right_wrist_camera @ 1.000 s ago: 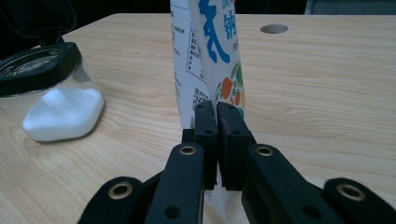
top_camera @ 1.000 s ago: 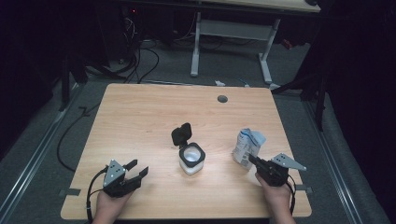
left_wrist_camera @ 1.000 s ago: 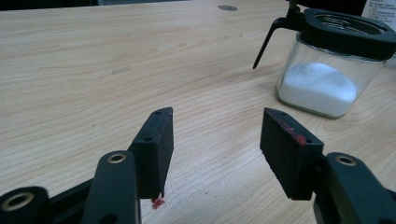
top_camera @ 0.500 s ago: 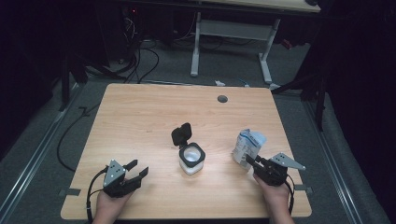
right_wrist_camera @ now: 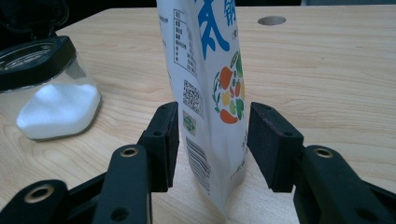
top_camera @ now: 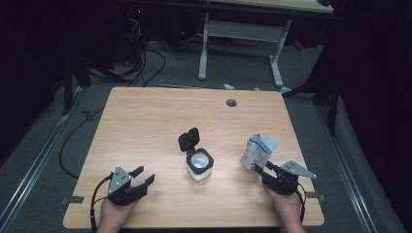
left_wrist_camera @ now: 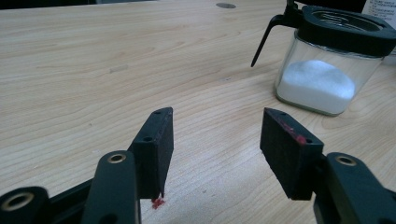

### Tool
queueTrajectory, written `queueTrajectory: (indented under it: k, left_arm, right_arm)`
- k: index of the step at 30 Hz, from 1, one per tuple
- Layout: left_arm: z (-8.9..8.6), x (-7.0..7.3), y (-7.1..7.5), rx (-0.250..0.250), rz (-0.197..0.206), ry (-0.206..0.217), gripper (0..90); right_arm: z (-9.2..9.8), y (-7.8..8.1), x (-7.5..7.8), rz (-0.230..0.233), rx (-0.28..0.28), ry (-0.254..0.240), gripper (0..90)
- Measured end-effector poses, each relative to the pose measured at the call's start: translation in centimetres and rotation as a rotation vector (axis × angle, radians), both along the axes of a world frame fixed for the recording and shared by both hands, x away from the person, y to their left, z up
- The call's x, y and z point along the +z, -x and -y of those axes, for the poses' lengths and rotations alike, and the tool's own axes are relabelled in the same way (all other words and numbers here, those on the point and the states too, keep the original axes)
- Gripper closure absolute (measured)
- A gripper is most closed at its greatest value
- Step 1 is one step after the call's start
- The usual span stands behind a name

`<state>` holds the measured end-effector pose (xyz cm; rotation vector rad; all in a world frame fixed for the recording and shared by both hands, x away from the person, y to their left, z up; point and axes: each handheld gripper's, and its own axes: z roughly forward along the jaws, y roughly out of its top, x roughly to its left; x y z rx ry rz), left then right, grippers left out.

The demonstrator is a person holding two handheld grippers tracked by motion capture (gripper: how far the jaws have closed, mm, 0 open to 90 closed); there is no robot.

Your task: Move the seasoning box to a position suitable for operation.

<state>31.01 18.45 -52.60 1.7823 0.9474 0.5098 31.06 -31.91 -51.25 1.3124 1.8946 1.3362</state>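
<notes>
A white printed pouch [top_camera: 258, 149] [right_wrist_camera: 210, 70] stands upright on the wooden table [top_camera: 145, 121] at the right. My right gripper [top_camera: 258, 170] [right_wrist_camera: 215, 140] straddles its lower edge. Its jaws have just been opening, and the pads now stand clear of the pouch on both sides. A glass jar [top_camera: 199, 164] [left_wrist_camera: 327, 65] [right_wrist_camera: 46, 93] of white powder sits mid-table, its black flip lid [top_camera: 189, 140] raised. My left gripper [top_camera: 144, 174] [left_wrist_camera: 215, 140] rests open near the front left, with bare wood between its jaws and the jar off to its right.
A round cable hole [top_camera: 231, 102] lies near the table's far edge. Another table's white legs [top_camera: 204, 43] stand on the grey floor beyond it. Cables [top_camera: 145, 68] trail on the floor at the back left.
My right gripper's jaws have spread apart and let go of the pouch, which stays standing. Both hands and the left gripper's jaws are as they were.
</notes>
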Motion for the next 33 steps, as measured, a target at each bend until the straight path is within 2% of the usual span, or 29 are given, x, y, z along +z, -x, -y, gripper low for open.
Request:
queueTrajectory:
  k: [11,13,19,24,33]
  left_arm:
    - [0.1,0.0,0.0,-0.004,-0.005,-0.004,44.6]
    - [0.1,0.0,0.0,-0.004,-0.005,-0.005,44.6]
    - [0.2,0.0,0.1,-0.009,-0.006,-0.011,44.9]
    - [0.5,0.1,0.2,-0.015,-0.005,-0.021,45.4]
    - [1.0,0.1,0.3,-0.008,-0.010,-0.045,45.6]
  right_arm:
    - [-0.1,0.6,-0.3,-0.002,-0.006,0.012,52.8]
    - [-0.2,0.7,-0.3,0.002,-0.008,0.026,52.4]
    - [-0.3,1.6,-0.4,0.000,-0.033,0.058,50.6]
    - [-0.3,2.4,-0.4,-0.005,-0.051,0.066,49.3]
    - [-0.5,4.2,-0.4,-0.016,-0.081,0.091,51.0]
